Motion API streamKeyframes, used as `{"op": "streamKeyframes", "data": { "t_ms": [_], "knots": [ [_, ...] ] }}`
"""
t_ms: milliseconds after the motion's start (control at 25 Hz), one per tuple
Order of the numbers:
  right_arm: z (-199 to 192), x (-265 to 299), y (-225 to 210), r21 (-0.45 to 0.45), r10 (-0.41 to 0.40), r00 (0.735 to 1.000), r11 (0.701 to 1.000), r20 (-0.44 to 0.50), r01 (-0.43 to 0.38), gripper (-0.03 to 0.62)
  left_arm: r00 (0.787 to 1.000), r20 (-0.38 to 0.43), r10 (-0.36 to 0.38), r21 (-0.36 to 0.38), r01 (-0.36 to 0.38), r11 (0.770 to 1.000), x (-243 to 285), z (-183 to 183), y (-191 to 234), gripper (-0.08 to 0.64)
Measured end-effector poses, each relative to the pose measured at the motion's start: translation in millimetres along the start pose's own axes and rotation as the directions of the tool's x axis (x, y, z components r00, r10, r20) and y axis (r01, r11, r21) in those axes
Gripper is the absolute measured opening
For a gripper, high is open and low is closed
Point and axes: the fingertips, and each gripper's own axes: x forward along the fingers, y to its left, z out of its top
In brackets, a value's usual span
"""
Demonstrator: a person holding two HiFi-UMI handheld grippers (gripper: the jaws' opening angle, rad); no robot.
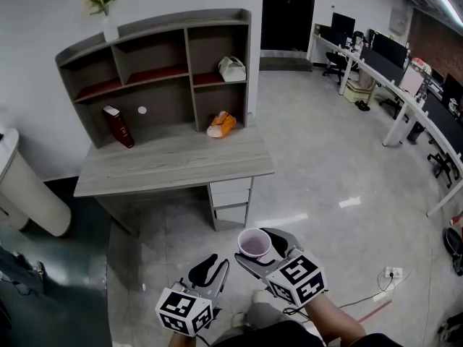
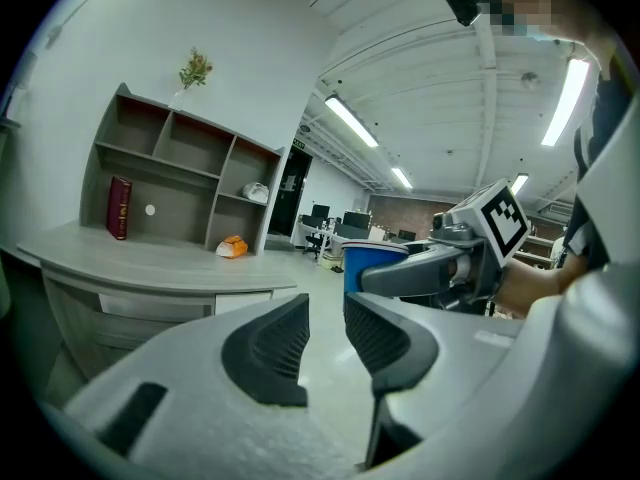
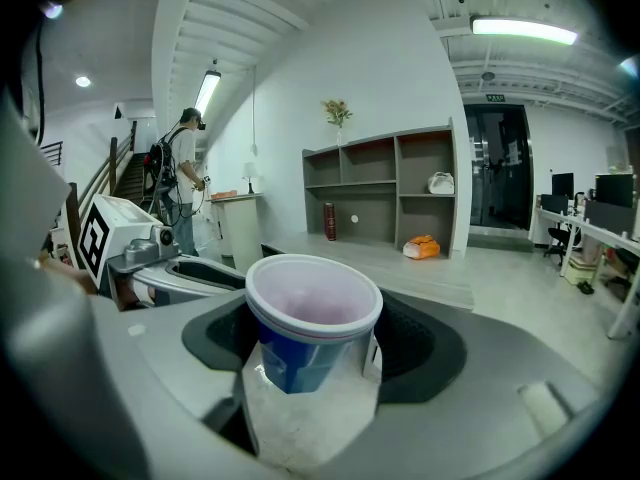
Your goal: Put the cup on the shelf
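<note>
My right gripper [image 1: 262, 250] is shut on a blue cup [image 1: 254, 244] with a white rim and pale inside; it stands upright between the jaws [image 3: 312, 318], held over the floor in front of the desk. The cup [image 2: 372, 268] also shows in the left gripper view beside the right gripper [image 2: 440, 268]. My left gripper [image 1: 210, 270] hangs low at the left of it, its jaws nearly together with nothing between them [image 2: 325, 333]. The grey shelf unit [image 1: 155, 74] stands on a wooden desk [image 1: 173, 161] ahead, some way off.
On the shelf are a red book [image 1: 118, 126], an orange object [image 1: 221, 124] and a white bag [image 1: 231, 69]; a flower vase [image 1: 107, 9] stands on top. A white cabinet [image 1: 25, 186] is at left, office desks with monitors [image 1: 391, 71] at right. A person [image 3: 185, 178] stands far off.
</note>
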Motion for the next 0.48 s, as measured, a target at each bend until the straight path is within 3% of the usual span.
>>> {"op": "streamKeyframes", "data": {
  "t_ms": [480],
  "knots": [
    [37.4, 57.0, -55.6, -0.023, 0.030, 0.999, 0.999, 0.023, -0.030, 0.348, 1.000, 0.015, 0.022, 0.025, -0.022, 0.999, 56.3, 37.9, 48.3, 0.098]
  ]
}}
